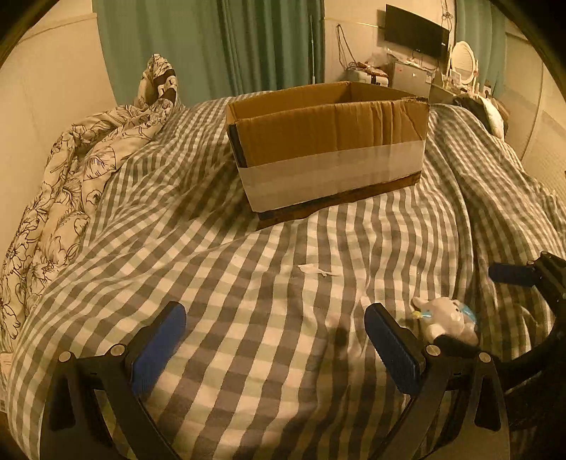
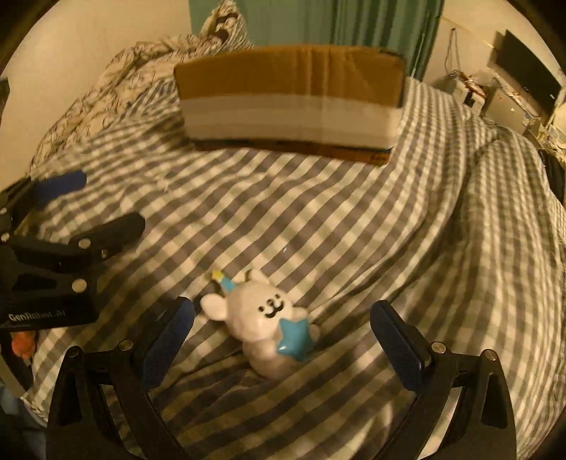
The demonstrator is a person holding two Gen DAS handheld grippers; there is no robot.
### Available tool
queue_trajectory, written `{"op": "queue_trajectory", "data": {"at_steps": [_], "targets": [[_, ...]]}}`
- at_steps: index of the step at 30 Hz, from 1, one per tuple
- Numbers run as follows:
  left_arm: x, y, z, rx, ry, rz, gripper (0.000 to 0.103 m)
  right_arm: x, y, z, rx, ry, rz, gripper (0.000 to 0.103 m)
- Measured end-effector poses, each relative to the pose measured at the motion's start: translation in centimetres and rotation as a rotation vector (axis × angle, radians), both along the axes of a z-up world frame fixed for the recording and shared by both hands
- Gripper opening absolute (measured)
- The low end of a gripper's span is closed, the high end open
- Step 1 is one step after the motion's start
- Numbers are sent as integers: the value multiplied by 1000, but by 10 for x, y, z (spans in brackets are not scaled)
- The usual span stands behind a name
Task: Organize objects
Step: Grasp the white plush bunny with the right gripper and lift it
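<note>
A white bunny figurine (image 2: 263,323) with a blue star and a small party hat lies on the checked bed cover, between the open fingers of my right gripper (image 2: 283,318), not gripped. In the left wrist view the figurine (image 1: 447,320) lies just right of my left gripper (image 1: 276,318), which is open and empty over the cover. An open cardboard box (image 1: 329,148) with a white taped band stands further back on the bed; it also shows in the right wrist view (image 2: 290,99). My left gripper shows at the left of the right wrist view (image 2: 85,201).
A grey-and-white checked duvet (image 1: 247,283) covers the bed, bunched into a ridge on the right (image 2: 495,212). A floral blanket (image 1: 70,177) is piled at the left by the wall. Green curtains, a wall TV (image 1: 415,30) and cluttered furniture stand behind.
</note>
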State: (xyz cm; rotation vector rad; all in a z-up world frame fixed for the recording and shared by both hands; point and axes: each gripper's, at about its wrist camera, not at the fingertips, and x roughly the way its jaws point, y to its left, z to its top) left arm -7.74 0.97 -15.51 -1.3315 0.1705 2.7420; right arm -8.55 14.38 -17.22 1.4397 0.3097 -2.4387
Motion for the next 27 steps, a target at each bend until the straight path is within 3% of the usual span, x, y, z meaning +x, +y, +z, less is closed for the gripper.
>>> {"op": "queue_trajectory", "data": {"at_steps": [3,6,10,13,21,27], "targets": [[1,-1,-2,-6,2,-5,103,-1,-7,-11,27,-25,19,98],[1,-2,-2,-7,4,-5,103,-4,-10,-20,48,-56,22,90],[3,-4,-1,-7,9,-4,103,-8,-8,-29,56,-95,6,64],[5,-6,1,-6,13,-1,103,-7,-6,-27,50,-84,-2,54],[8,-6,6,-5,16,0,103,-3,1,-3,1,-9,-34,54],[1,-3,21,9,32,-12,103,-3,6,32,-56,67,-42,54]]}}
